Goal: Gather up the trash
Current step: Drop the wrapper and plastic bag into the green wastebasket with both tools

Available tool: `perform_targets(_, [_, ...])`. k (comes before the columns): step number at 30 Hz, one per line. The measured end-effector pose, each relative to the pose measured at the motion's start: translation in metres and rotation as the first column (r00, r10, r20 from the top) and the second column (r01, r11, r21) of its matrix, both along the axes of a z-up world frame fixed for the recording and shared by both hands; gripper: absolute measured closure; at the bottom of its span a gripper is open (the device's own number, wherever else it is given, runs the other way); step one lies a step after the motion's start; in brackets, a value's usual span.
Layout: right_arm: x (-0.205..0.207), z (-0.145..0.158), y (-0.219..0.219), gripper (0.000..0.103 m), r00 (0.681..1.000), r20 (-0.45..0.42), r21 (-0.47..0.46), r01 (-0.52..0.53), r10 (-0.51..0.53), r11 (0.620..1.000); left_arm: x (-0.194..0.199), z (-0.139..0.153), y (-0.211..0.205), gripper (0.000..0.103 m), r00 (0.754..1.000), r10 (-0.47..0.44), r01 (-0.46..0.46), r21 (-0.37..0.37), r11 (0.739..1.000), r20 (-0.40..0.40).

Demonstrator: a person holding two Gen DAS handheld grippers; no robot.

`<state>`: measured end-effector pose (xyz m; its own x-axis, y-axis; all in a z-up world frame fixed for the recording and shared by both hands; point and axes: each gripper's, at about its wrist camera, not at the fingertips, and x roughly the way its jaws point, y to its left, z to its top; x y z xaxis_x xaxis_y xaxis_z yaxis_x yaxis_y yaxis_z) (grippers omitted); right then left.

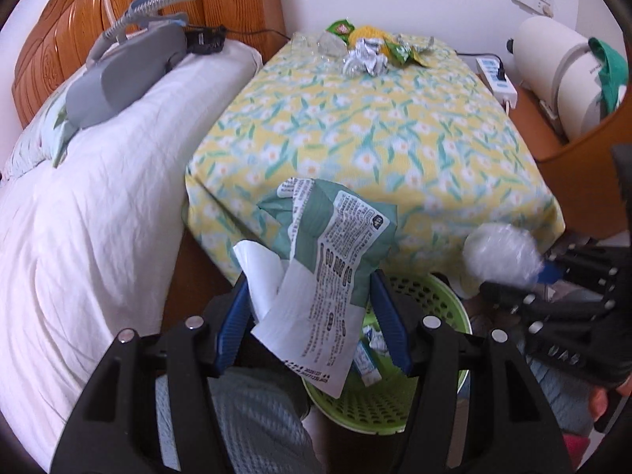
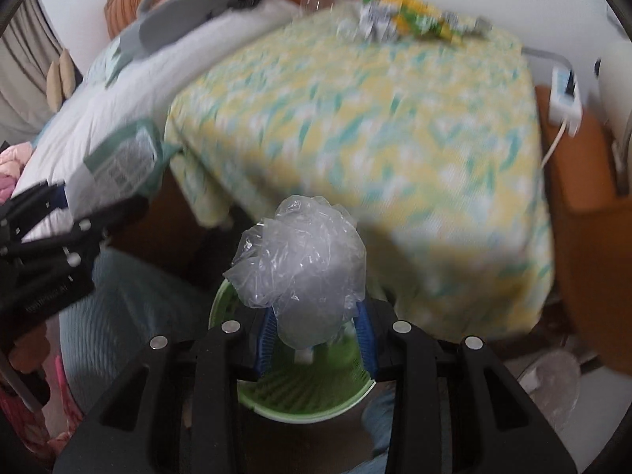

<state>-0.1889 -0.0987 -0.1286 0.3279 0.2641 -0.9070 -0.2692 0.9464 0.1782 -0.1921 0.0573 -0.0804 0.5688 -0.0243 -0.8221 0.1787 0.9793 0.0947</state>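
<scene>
- Bedroom corner: table under a yellow floral cloth, pushed against a white wall, beside a bed with a white quilt and a carved wooden headboard.
- At the far edge of the cloth, against the wall: a heap of trash, with crumpled foil, green and yellow snack wrappers and clear plastic.
- Beyond the table on its right: white power strip on a brown stand, next to a white rounded appliance with a green cloth draped on it.
- On the bed, left of the table: grey device with a ribbed hose lying by the headboard.
- Below the table's near edge, on the floor: green perforated basket, already holding some small scraps.
- Left gripper above the basket, blue pads clamped on a green and white printed wrapper, which blocks part of the basket.
- Right gripper over the basket too, pads pinched narrow on a crumpled clear plastic bag.
- Blur across the table in the right wrist view; grey-blue clothed leg beside the basket.
</scene>
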Motion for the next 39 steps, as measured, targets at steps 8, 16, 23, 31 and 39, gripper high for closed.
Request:
perform_targets(8, [-0.018, -0.054, 0.023, 0.031, 0.994, -0.106, -0.061, -0.023, 0.017, 0.998, -0.013, -0.028, 0.003, 0.045, 0.999, 0.003, -0.003, 0.0, 1.0, -0.055])
perform_targets(16, [-0.017, -0.037, -0.003, 0.006, 0.997, -0.035, -0.101, 0.069, -0.073, 0.992, -0.016, -0.042, -0.004, 0.045, 0.996, -0.023, 0.024, 0.0, 1.0, -0.087])
perform_targets(23, [-0.013, -0.021, -0.028, 0.003, 0.989, 0.028, -0.137, 0.15, -0.148, 0.979, -0.022, -0.05, -0.018, 0.045, 0.991, -0.066, 0.065, -0.014, 0.998, -0.116])
perform_targets(31, [-0.015, -0.01, -0.048, 0.003, 0.978, 0.062, -0.163, 0.208, -0.2, 0.964, -0.027, -0.057, -0.036, 0.043, 0.983, -0.108, 0.104, -0.037, 0.994, -0.148])
perform_targets(39, [-0.015, -0.01, -0.055, 0.003, 0.975, 0.059, -0.165, 0.222, -0.215, 0.961, -0.032, -0.054, -0.045, 0.015, 0.986, -0.118, 0.117, -0.016, 0.993, -0.115])
